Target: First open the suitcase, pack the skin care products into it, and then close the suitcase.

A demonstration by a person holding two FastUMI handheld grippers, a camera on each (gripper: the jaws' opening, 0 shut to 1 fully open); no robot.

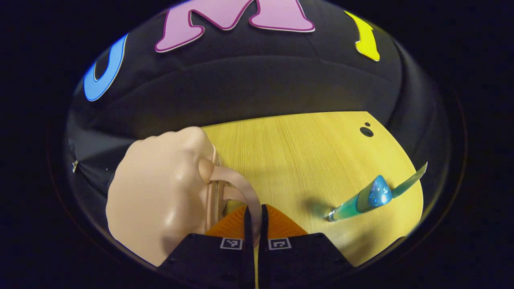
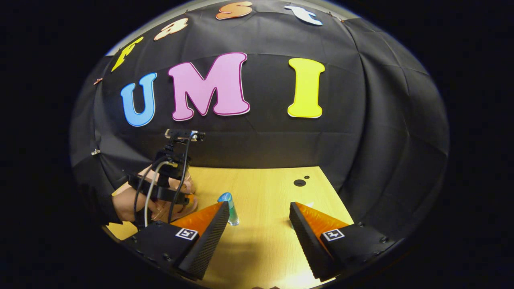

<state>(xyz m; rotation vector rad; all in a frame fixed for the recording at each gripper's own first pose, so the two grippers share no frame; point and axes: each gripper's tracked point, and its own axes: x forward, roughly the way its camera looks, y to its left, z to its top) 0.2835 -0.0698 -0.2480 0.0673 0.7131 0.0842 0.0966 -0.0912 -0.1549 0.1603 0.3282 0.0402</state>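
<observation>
A small beige suitcase (image 1: 160, 196) lies shut at the left of the wooden table (image 1: 305, 160). Its curved handle (image 1: 241, 184) runs down between the fingers of my left gripper (image 1: 254, 208), which is shut on it. A blue-green skin care tube (image 1: 361, 200) stands on its cap to the right, apart from the gripper. In the right gripper view the same tube (image 2: 229, 206) stands just past the left finger of my right gripper (image 2: 257, 224), which is open with nothing in it. Farther left, a hand holds the left gripper (image 2: 168, 188) over the suitcase.
A dark round hole (image 1: 366, 131) marks the table's far right; it shows in the right gripper view too, as a hole (image 2: 299, 182) near the back edge. The black cloth wall closes off the table behind and on both sides.
</observation>
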